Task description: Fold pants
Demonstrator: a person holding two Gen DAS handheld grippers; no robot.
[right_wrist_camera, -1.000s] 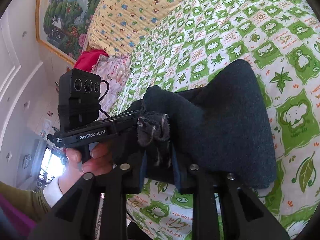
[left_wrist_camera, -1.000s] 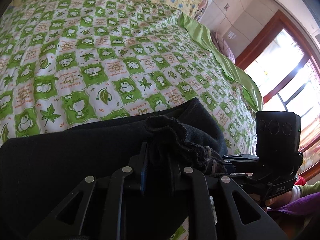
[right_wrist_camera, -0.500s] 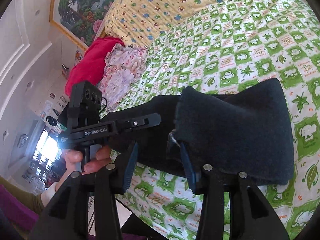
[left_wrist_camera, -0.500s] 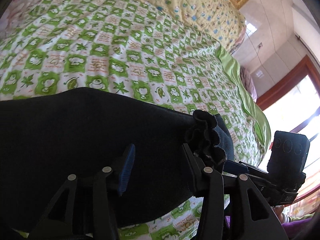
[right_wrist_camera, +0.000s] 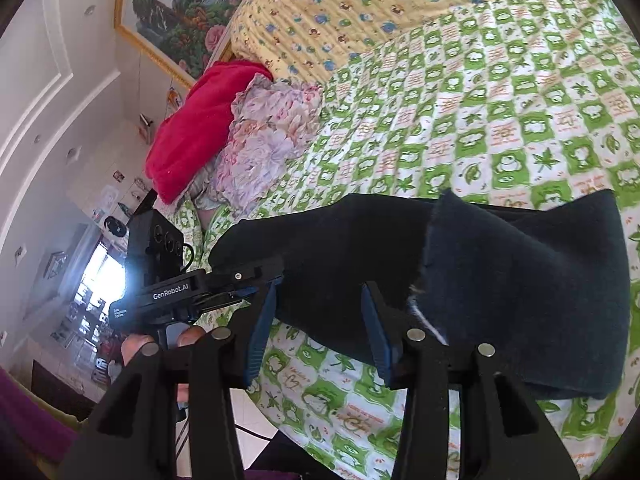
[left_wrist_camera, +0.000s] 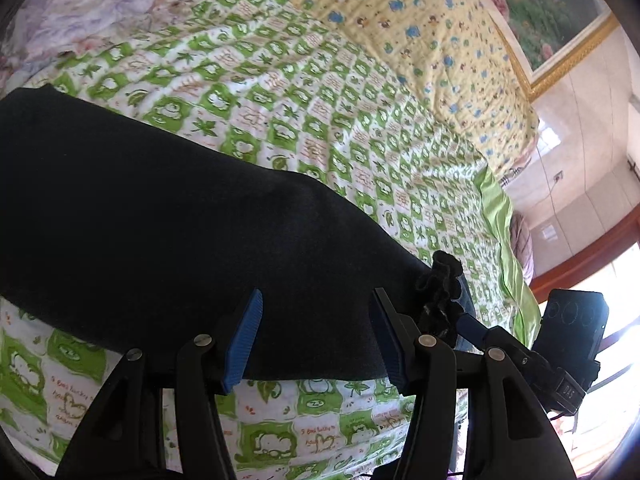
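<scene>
Dark navy pants lie folded on the green checked bedspread, near its front edge. In the left wrist view my left gripper is open, its blue pads over the pants' near edge, holding nothing. A bunched hem sticks up just right of it, beside the right gripper's finger. In the right wrist view my right gripper is open and empty over the pants, whose top layer lies folded over to the right. The left gripper's body shows at the left.
A red blanket and floral cloth are piled at the bed's left side. A yellow quilt lies at the head. The bed's front edge drops to a tiled floor. A window is at the right.
Both grippers have opened and let go of the pants' bunched edge, then drawn back. The pants have dropped flat onto the bed.
</scene>
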